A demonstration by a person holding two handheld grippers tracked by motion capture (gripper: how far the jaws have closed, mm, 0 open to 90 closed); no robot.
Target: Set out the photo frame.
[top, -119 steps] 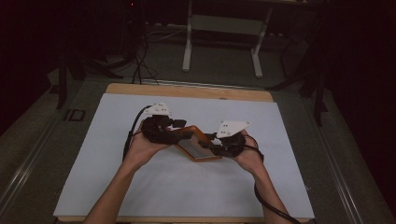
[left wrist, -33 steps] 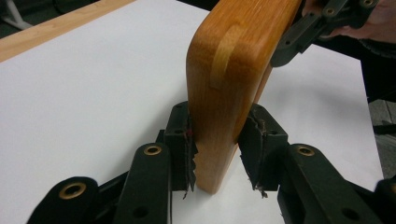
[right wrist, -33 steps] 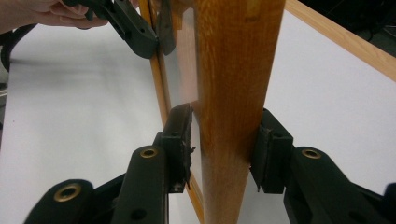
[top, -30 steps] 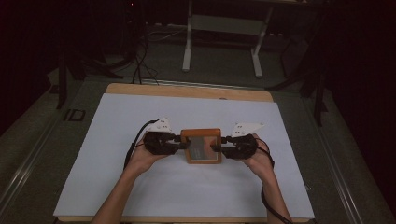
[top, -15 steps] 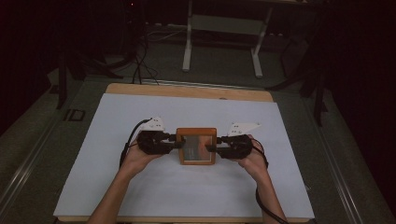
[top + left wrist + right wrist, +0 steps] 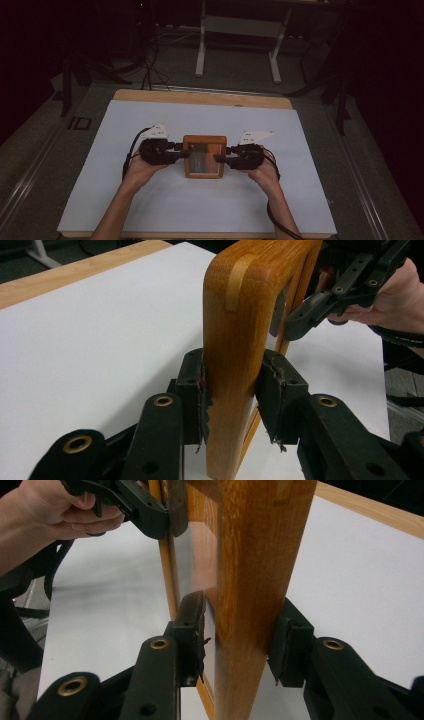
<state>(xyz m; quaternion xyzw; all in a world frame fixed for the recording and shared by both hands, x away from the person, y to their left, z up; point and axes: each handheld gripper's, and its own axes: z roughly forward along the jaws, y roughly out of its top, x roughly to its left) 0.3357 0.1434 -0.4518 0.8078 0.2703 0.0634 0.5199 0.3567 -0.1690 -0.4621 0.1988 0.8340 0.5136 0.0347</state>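
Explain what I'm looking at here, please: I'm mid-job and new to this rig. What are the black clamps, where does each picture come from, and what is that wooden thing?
There is no robot arm. A person holds a black two-jaw gripper in each hand. The high view is a fixed camera above the person's side, looking forward and down at the white table surface; the forearms come in from the bottom. There, the left gripper and the right gripper meet opposite sides of a wooden picture frame.

The other two pictures come from cameras riding on the grippers, looking along their jaws. In the left gripper view, the pads press both faces of the frame's rounded edge. In the right gripper view, the pads clamp the opposite edge, beside its glossy panel. So both grippers are shut on the frame, holding it between them.
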